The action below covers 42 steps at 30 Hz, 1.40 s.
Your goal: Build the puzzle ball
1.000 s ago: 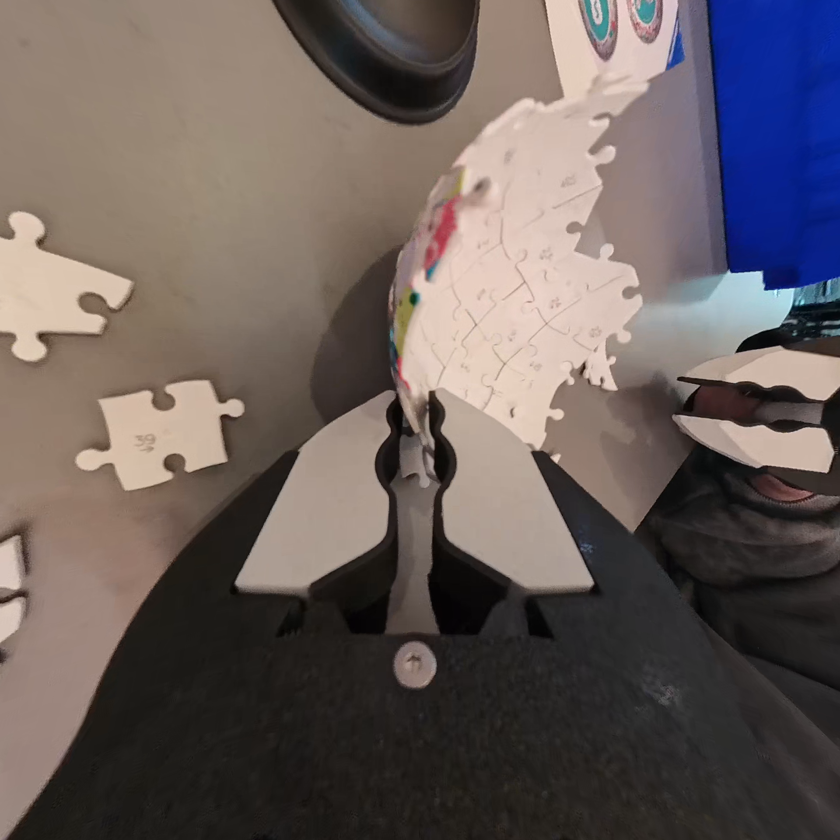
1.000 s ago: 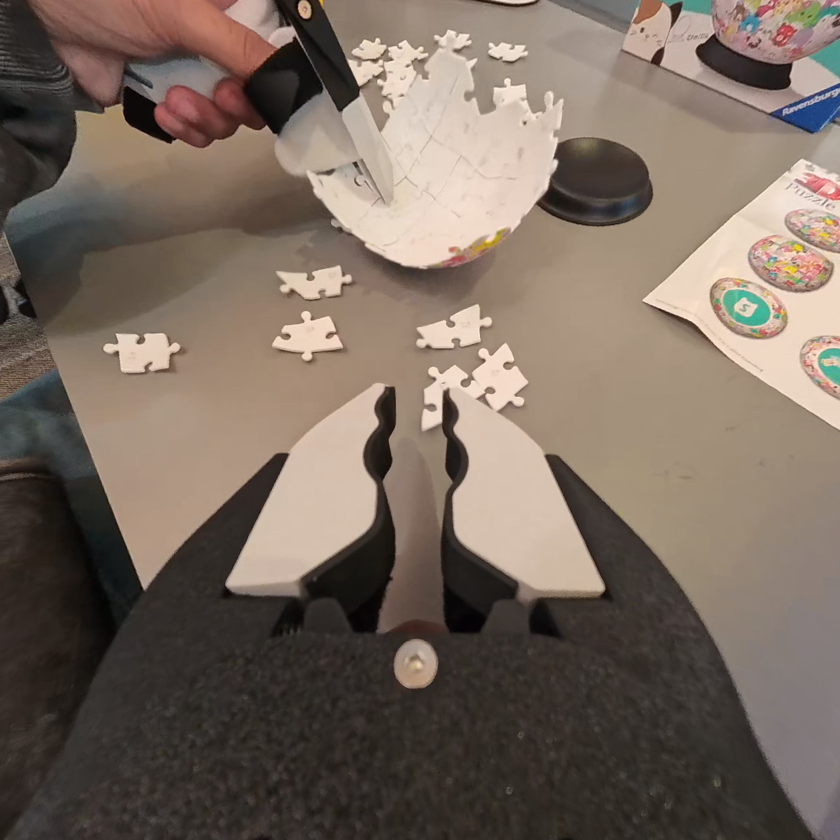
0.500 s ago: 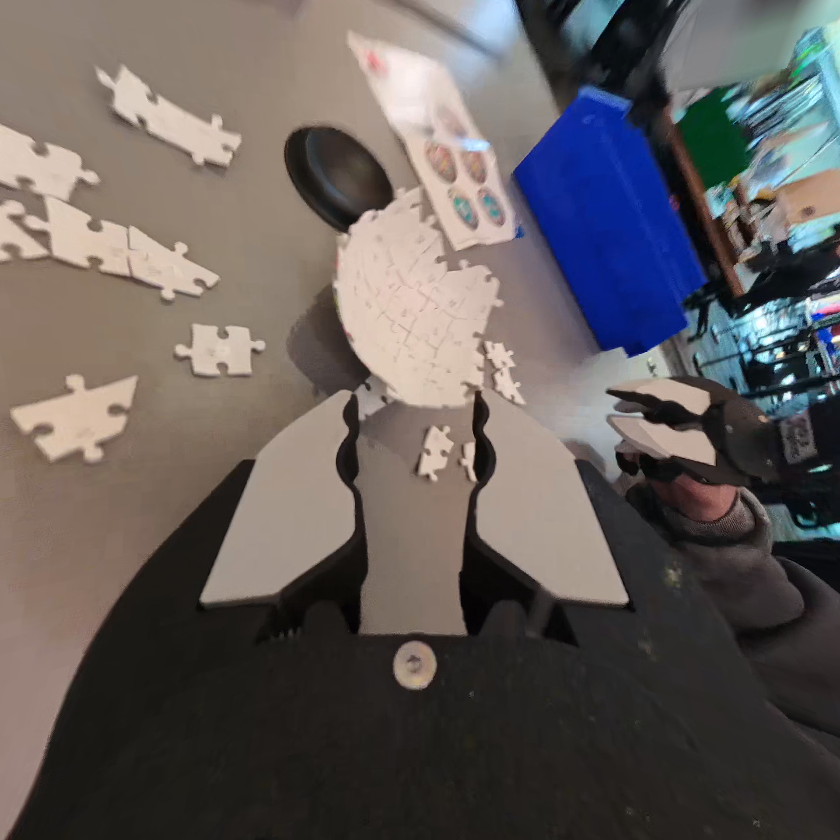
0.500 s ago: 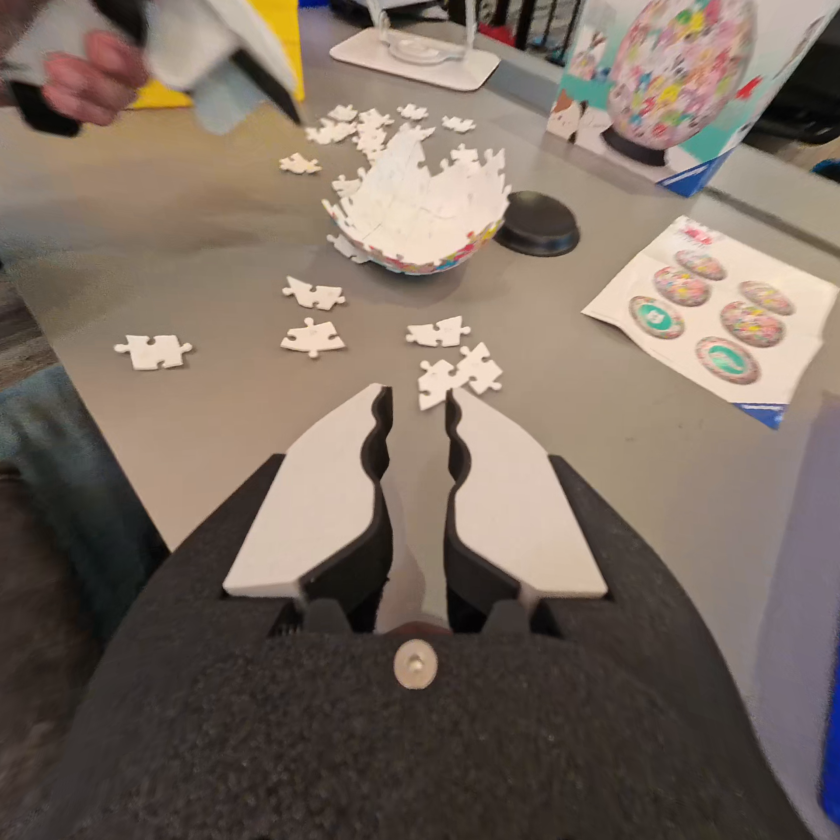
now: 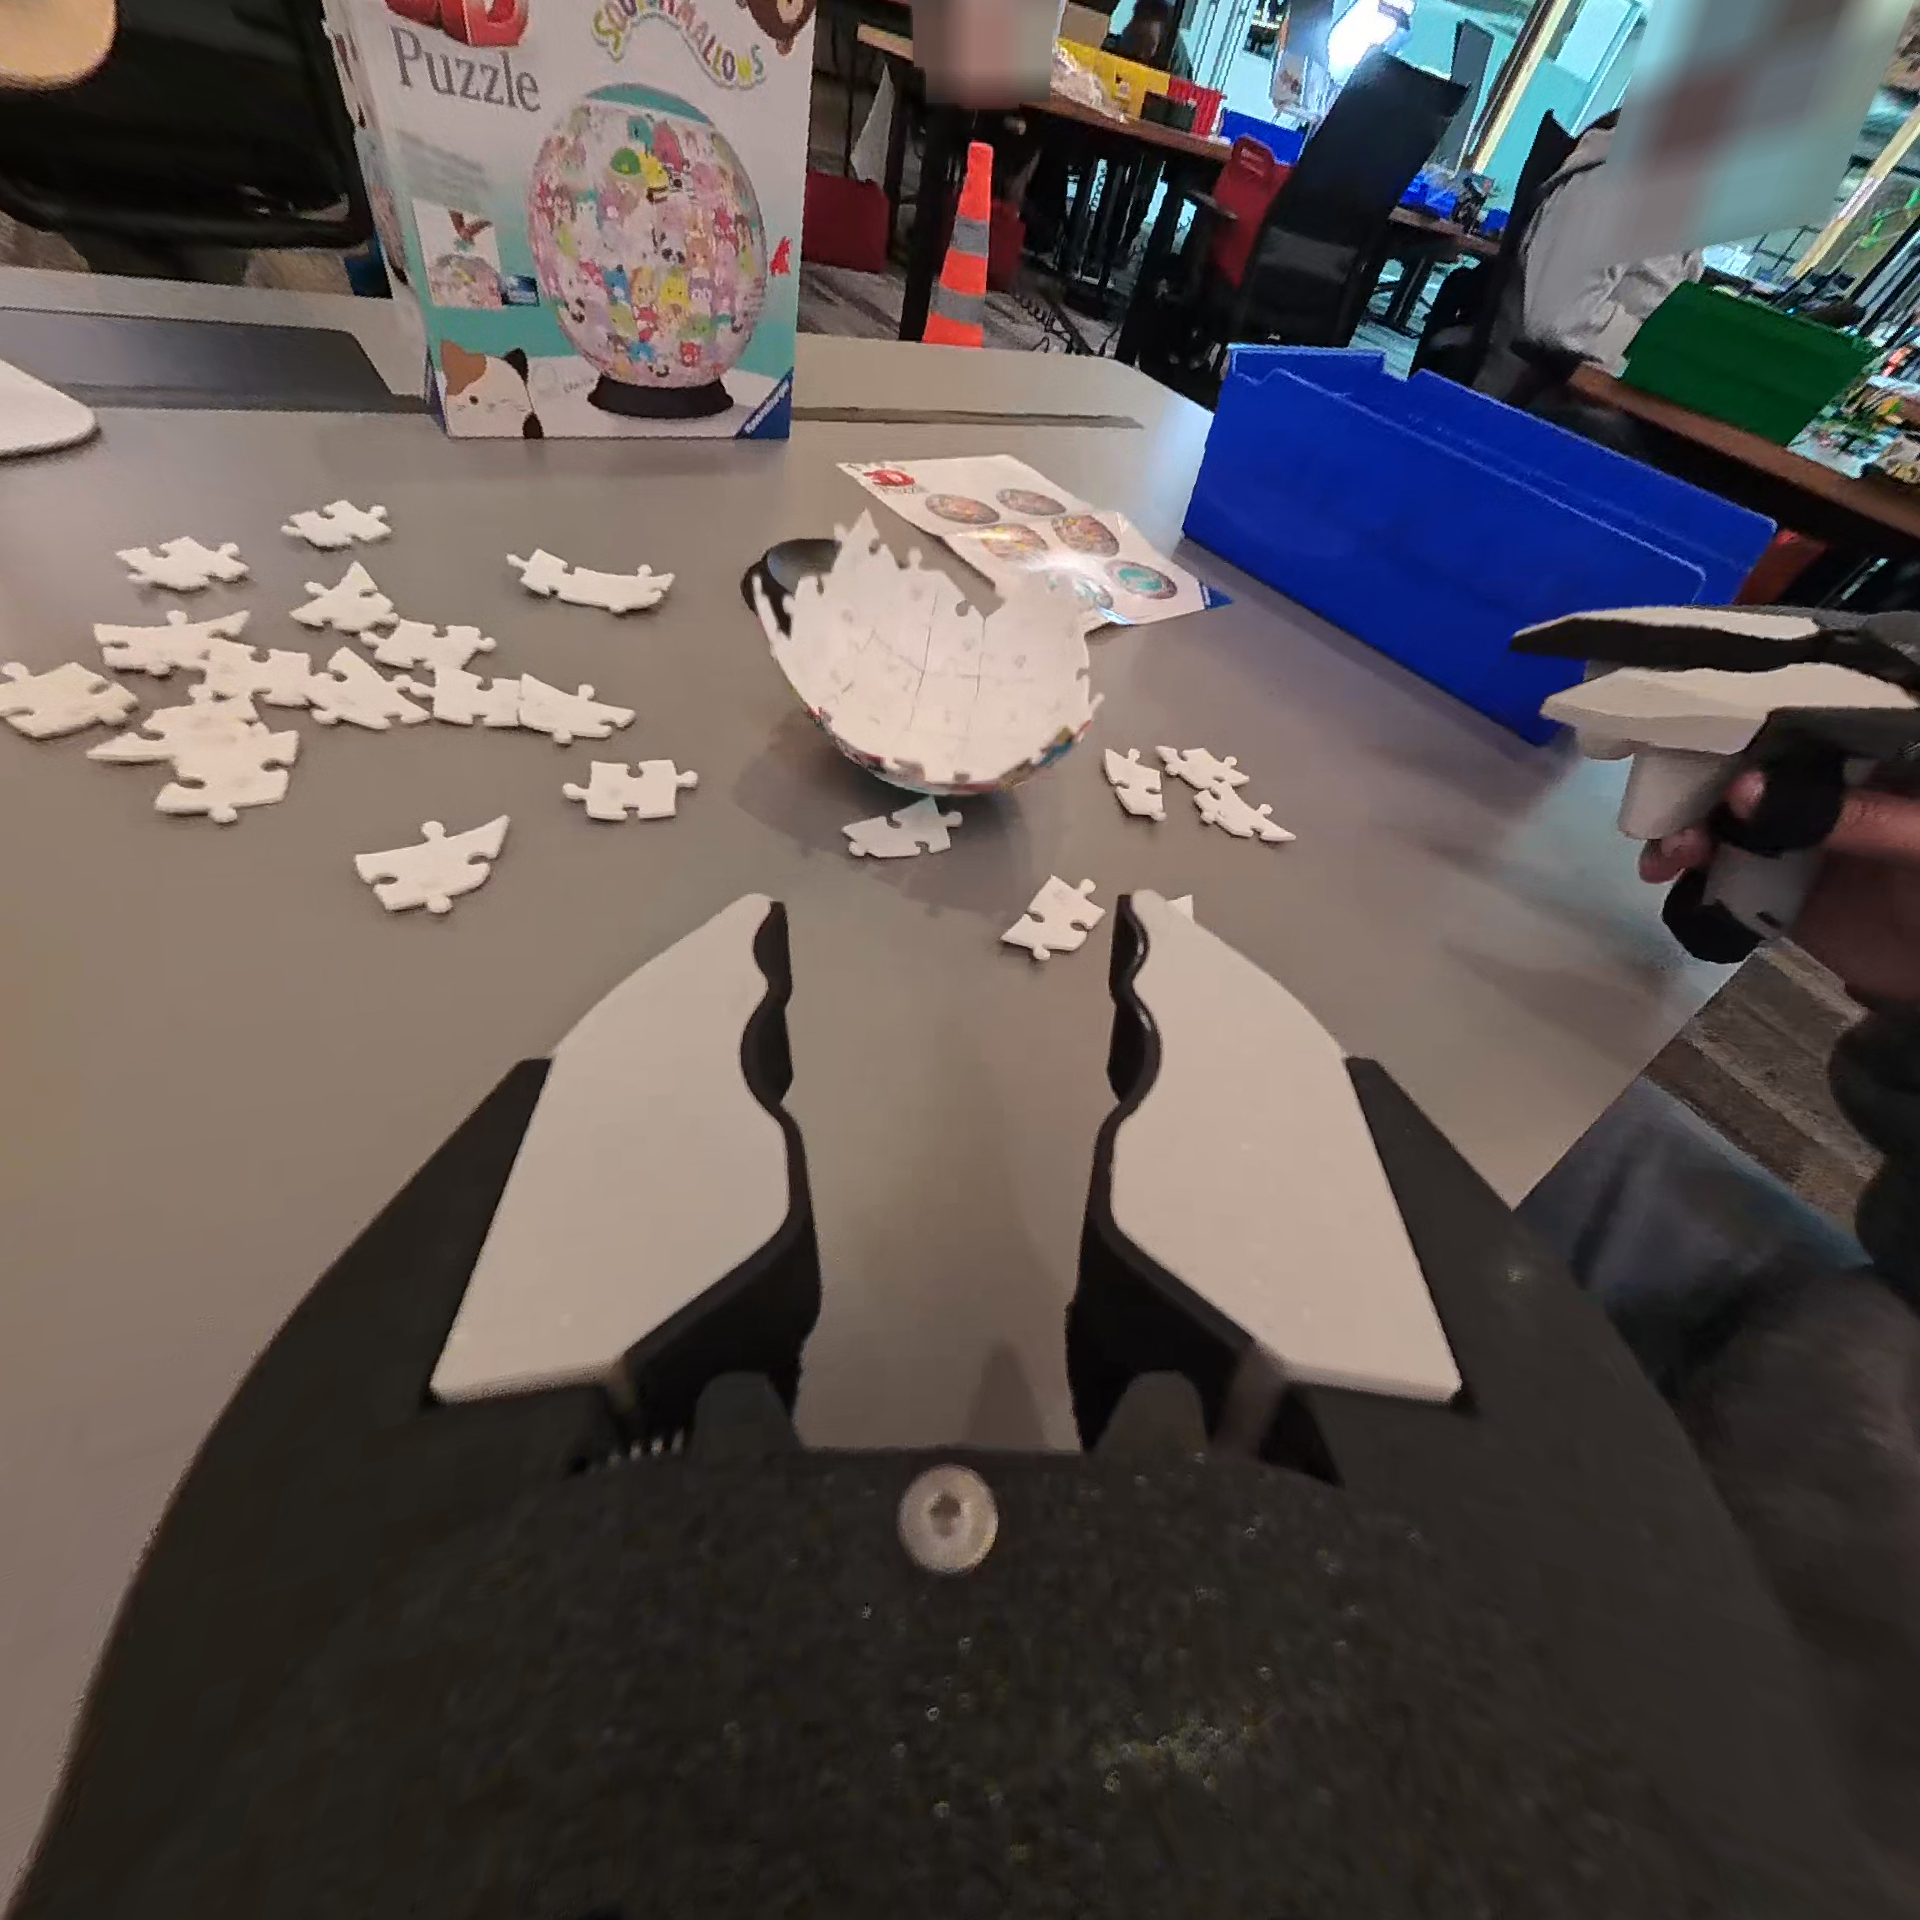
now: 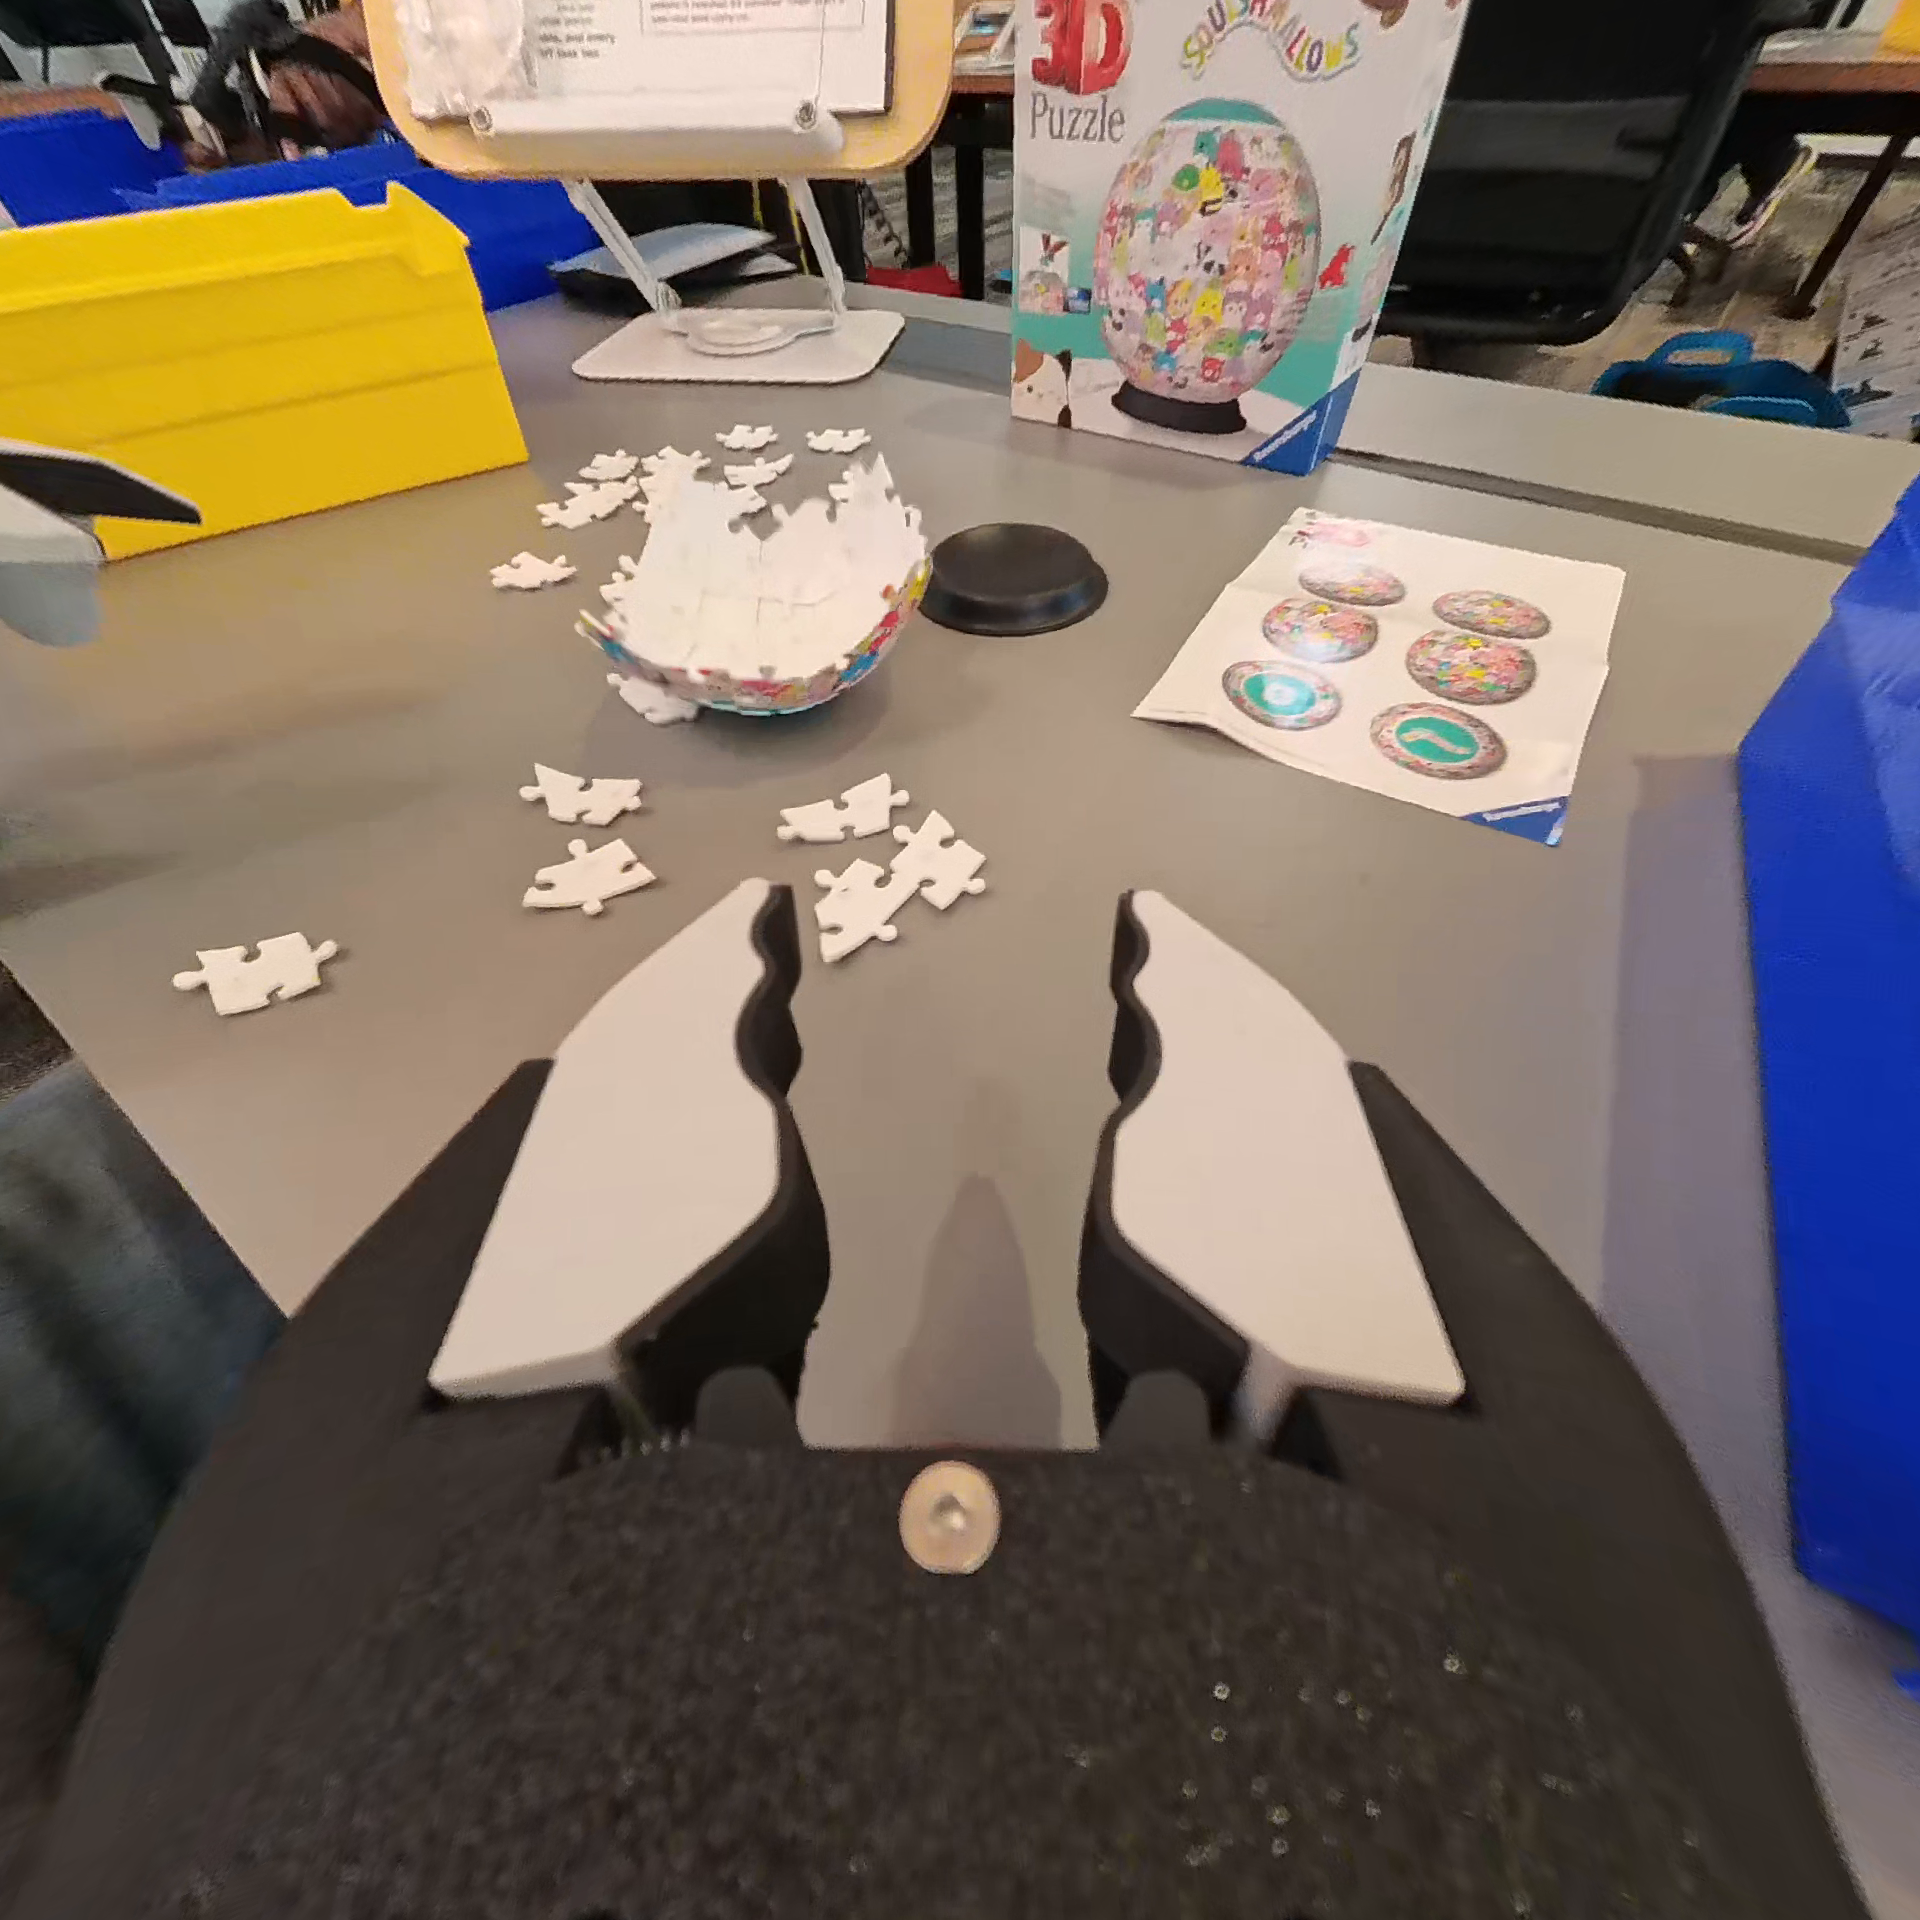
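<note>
The half-built puzzle ball point(image 5: 935, 675) sits like a bowl on the grey table point(image 5: 260, 1039), white inside, coloured outside; it also shows in the right wrist view point(image 6: 764, 603). Several loose white pieces point(image 5: 312, 675) lie around it, and more show in the right wrist view point(image 6: 883, 852). My left gripper point(image 5: 948, 914) is open and empty, held back above the table. My right gripper point(image 6: 951, 904) is open and empty, also pulled back; it shows at the right edge of the left wrist view point(image 5: 1704, 675). The black ball stand point(image 6: 1013, 582) sits beside the ball.
The puzzle box point(image 6: 1216, 229) stands at the back. A printed leaflet point(image 6: 1392, 665) lies right of the stand. A blue bin point(image 5: 1455, 520) is at the right, a yellow bin point(image 6: 239, 353) at the left. A tablet stand point(image 6: 727, 332) is behind. My left gripper's tips are some 15 centimeters from the half-built puzzle ball point(image 5: 935, 675).
My left gripper let go of the ball's rim, opened wide and pulled back and up. The ball settled on the table. My right gripper opened wider and drew back.
</note>
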### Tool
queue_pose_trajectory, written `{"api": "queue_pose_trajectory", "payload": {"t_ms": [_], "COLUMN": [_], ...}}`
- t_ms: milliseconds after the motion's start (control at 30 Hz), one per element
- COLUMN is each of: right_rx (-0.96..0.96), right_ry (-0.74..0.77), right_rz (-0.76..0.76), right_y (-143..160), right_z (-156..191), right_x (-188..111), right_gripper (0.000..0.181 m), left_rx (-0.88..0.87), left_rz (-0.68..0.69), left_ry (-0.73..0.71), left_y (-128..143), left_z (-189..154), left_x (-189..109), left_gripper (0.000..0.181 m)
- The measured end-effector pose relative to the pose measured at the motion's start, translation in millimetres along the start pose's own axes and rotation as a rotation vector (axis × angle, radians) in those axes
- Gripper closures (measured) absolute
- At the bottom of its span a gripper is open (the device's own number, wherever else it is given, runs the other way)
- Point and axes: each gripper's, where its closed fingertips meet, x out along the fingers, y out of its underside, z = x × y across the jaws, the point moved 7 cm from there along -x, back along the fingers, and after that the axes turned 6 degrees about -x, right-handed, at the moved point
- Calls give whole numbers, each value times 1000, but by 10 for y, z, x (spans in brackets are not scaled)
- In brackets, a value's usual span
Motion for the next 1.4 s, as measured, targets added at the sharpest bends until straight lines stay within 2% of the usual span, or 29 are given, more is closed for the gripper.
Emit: {"api": "queue_pose_trajectory", "payload": {"t_ms": [133,200,300,400,567,767,1100,1400], "right_rx": [30,37,0,-26,-74,-129,-62,-95], "right_ry": [-27,-76,-102,-162,-150,-135,-140,-137], "right_rz": [3,20,31,78,80,68,95,90], "right_y": [-34,-24,18,79,67,51,59,58], "right_z": [24,81,163,249,317,323,217,258], "right_x": [-23,0,49,111,138,155,233,196], "right_gripper": [112,112,114,123,125,126,128,129], "left_rx": [119,157,189,176,181,155,76,72], "left_rz": [-145,-161,-140,-59,40,12,103,140], "left_ry": [-18,-12,7,0,-36,-30,-26,-53], "left_y": [-171,-233,-239,-149,-24,-50,16,60], "left_z": [-70,-130,-206,-210,-150,-103,23,9], "left_x": [-119,-160,-155,-82,30,50,174,124], "left_gripper": [123,126,127,123,122,119,120,120]}}
